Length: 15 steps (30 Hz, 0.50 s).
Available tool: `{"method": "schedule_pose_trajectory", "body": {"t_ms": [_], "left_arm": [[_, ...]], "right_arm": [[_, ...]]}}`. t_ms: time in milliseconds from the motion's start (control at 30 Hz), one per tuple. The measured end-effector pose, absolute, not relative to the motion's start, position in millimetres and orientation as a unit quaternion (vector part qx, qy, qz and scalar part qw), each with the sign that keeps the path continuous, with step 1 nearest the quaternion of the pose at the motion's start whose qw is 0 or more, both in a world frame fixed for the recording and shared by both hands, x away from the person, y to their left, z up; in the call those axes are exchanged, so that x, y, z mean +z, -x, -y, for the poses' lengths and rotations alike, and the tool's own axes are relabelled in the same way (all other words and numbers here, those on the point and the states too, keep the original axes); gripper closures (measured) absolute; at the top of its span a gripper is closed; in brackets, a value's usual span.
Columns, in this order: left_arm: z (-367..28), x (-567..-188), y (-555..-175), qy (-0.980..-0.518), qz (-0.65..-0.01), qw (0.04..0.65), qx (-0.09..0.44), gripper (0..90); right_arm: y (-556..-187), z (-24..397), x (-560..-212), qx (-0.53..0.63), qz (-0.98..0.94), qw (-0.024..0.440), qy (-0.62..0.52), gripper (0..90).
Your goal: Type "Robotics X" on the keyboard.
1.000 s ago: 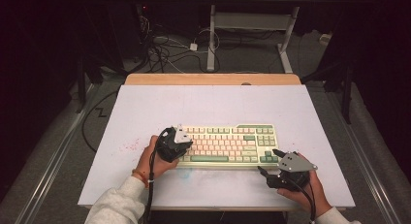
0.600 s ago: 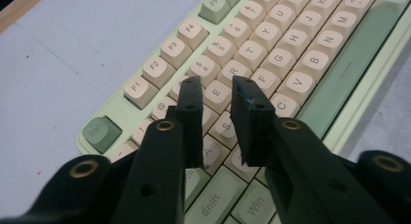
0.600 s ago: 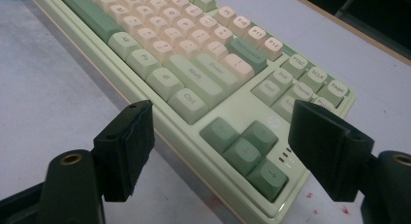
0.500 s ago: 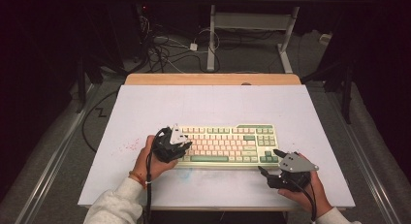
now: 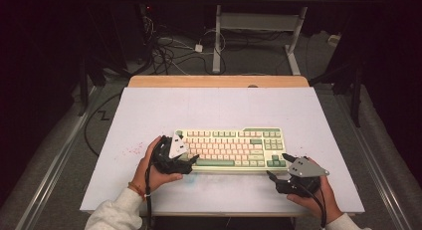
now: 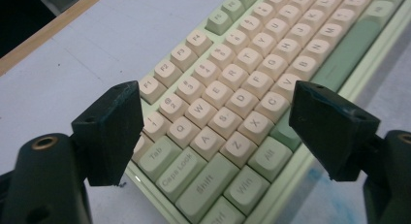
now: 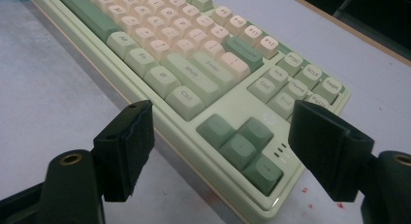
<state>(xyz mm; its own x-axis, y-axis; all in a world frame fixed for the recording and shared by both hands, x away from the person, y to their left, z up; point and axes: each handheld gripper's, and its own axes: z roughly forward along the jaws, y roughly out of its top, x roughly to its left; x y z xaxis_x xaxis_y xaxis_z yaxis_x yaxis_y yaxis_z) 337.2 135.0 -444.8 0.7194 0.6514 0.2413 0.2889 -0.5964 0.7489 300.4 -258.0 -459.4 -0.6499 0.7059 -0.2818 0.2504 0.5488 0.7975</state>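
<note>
We see one keyboard [image 5: 234, 149] lying flat on the white table [image 5: 214, 108], toward the near edge and a little right of the middle. Two grippers work at it, one at each end. The left gripper [image 5: 191, 159] sits over the keyboard's left end, and its body hides that corner in the high view. In the left gripper view [image 6: 213, 132] its two black jaws stand wide apart, having just been opening, with the left-hand keys showing between them and nothing gripped; whether the pads touch the keyboard's edges there we cannot tell. The far right of the keyboard is cut off by the frame in that view.

The right gripper [image 5: 278, 168] rests at the near right corner of the keyboard. In the right gripper view [image 7: 220, 146] its jaws are also spread wide, the corner with four arrow keys [image 7: 241, 144] lying between them, unheld. Three small lights beside those keys are too tiny to read.

We count two hands, one on each gripper, both partly cut off at the bottom of the high view. Under the far table a tangle of cables [image 5: 169, 51] lies in shadow, too dim to count.
</note>
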Motion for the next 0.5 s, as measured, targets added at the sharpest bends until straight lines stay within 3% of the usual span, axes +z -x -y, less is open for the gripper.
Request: {"method": "schedule_pose_trajectory", "body": {"t_ms": [300, 400, 500], "left_arm": [[-154, -451, -318, -0.854, -0.282, 0.351, 0.262, 21.1], [-157, -452, -316, -0.856, -0.283, 0.349, 0.255, 28.4], [-158, -451, -316, -0.858, -0.284, 0.352, 0.244, 41.6]], "right_arm": [[-299, 260, -459, 0.378, -0.827, 0.302, -0.288, 24.8], [-299, 260, -459, 0.378, -0.826, 0.303, -0.289, 24.8], [-299, 261, -459, 0.377, -0.826, 0.304, -0.289, 24.8]]}}
